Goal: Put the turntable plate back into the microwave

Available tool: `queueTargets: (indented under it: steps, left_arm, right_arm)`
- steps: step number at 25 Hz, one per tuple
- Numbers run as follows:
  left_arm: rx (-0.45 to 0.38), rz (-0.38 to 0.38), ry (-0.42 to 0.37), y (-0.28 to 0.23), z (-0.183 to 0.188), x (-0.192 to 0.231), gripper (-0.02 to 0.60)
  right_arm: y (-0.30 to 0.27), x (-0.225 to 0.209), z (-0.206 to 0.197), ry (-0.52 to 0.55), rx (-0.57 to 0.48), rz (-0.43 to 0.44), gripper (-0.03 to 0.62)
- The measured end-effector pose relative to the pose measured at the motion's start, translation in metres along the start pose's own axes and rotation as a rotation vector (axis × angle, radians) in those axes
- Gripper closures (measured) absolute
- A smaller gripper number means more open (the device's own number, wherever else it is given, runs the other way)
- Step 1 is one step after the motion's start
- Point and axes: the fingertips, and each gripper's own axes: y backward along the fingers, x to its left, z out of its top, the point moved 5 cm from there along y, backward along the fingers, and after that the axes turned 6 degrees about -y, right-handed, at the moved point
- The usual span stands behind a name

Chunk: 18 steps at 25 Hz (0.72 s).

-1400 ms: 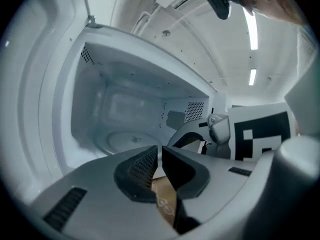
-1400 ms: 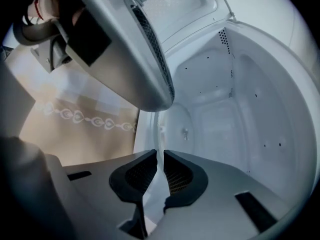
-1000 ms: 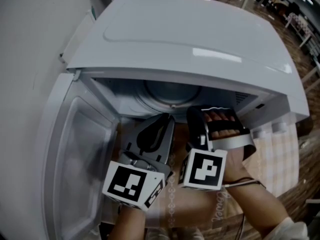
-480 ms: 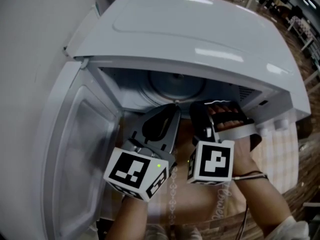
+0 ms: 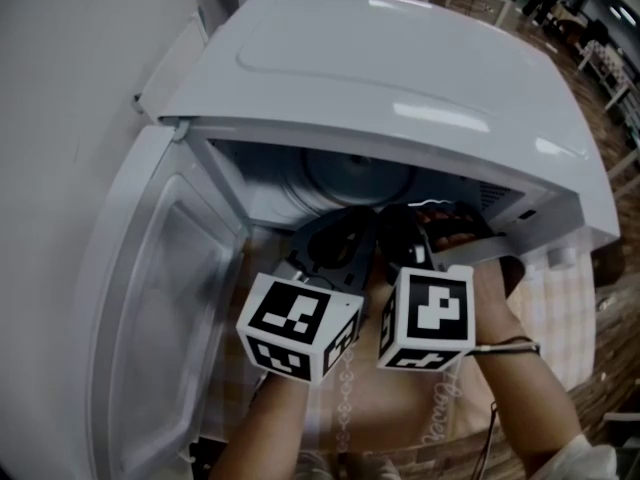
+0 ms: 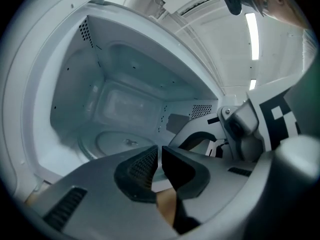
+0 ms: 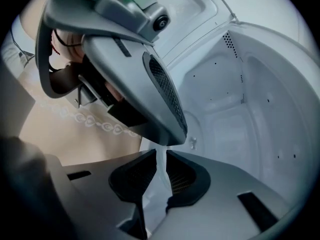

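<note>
Glossy, smooth white casing on the microwave (image 5: 400, 68), smooth pale painted-metal cavity (image 6: 120, 101) with perforated vents (image 6: 86, 31), clear glossy glass turntable plate (image 6: 120, 143), matt grey plastic left gripper (image 6: 160, 153) with dark ribbed pads (image 6: 140, 169), beige patterned cloth tablecloth (image 7: 60, 134), wood-grain floor (image 5: 615, 128)

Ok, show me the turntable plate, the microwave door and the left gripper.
turntable plate (image 6: 107, 143): left gripper view, its flat top, left of centre.
microwave door (image 5: 150, 298): head view, the inner panel of the open door.
left gripper (image 6: 158, 153): left gripper view, between its jaw tips.

One microwave (image 5: 400, 68), one turntable plate (image 6: 115, 141), two tools: left tool (image 6: 160, 151), right tool (image 7: 161, 156).
</note>
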Motion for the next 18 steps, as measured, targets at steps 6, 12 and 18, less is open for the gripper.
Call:
queueTargets:
  steps: [6, 12, 18]
  left_arm:
    - [0.001, 0.008, 0.025, -0.003, -0.003, 0.002, 0.555]
    - [-0.082, 0.052, 0.042, 0.028, 0.006, 0.012, 0.555]
    - [-0.107, 0.087, 0.058, 0.056, -0.002, 0.011, 0.555]
  right_arm:
    - [0.001, 0.0, 0.002, 0.01, -0.006, 0.028, 0.529]
    - [0.003, 0.004, -0.002, 0.017, -0.011, -0.032, 0.528]
    - [0.005, 0.005, -0.003, 0.004, -0.013, -0.043, 0.528]
